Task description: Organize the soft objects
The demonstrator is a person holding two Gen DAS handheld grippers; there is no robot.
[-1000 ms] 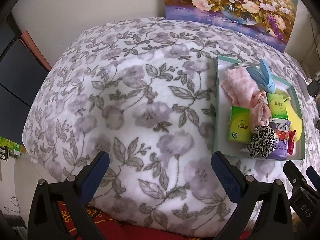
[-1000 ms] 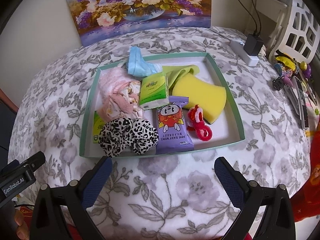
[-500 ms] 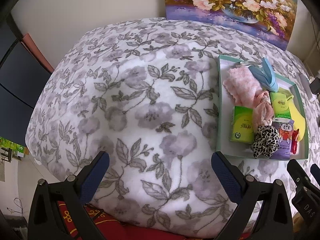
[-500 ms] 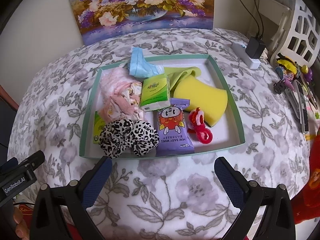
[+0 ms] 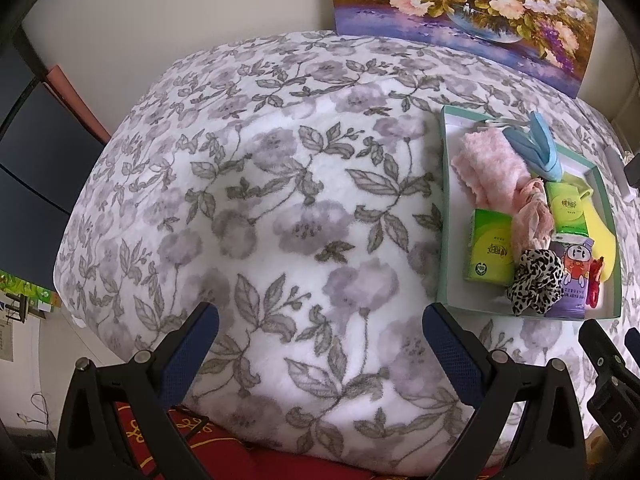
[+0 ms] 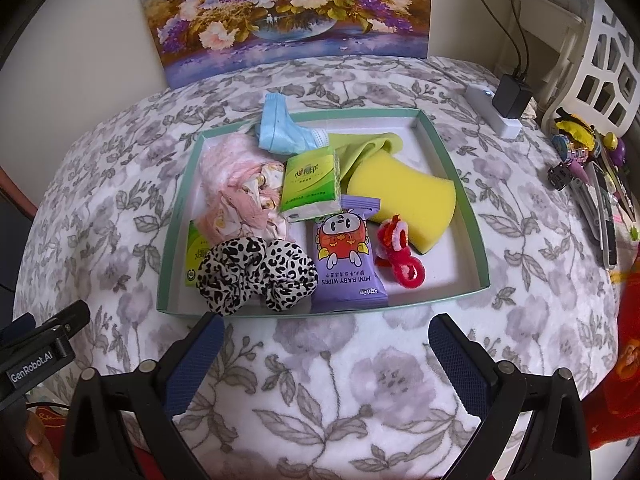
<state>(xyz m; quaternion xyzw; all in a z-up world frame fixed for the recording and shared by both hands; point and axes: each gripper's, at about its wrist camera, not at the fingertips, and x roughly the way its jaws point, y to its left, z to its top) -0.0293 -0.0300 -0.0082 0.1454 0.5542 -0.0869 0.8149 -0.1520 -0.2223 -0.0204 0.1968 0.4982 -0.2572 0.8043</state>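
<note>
A green-rimmed shallow tray (image 6: 456, 168) (image 5: 444, 208) lies on a floral blanket and holds soft items: a leopard scrunchie (image 6: 256, 272) (image 5: 536, 280), a purple baby-wipes pack (image 6: 346, 256), a green tissue pack (image 6: 310, 178), a second green pack (image 5: 490, 252), a yellow sponge (image 6: 404, 196), a red fuzzy hair tie (image 6: 398, 252), pink cloth (image 6: 236, 196) (image 5: 488, 168) and a blue mask (image 6: 280, 130) (image 5: 540, 148). My right gripper (image 6: 326, 344) stands open just before the tray's near edge, holding nothing. My left gripper (image 5: 320, 336) is open over bare blanket, left of the tray.
A flower painting (image 6: 280, 12) leans on the wall behind the tray. At the right sit a white power strip with a black plug (image 6: 504, 108) and a heap of small trinkets (image 6: 588, 172). The blanket (image 5: 260, 200) falls away at its left edge.
Both views have drawn back and risen slightly, so the tray sits a little farther off. No item in the tray has moved, and both grippers stay open.
</note>
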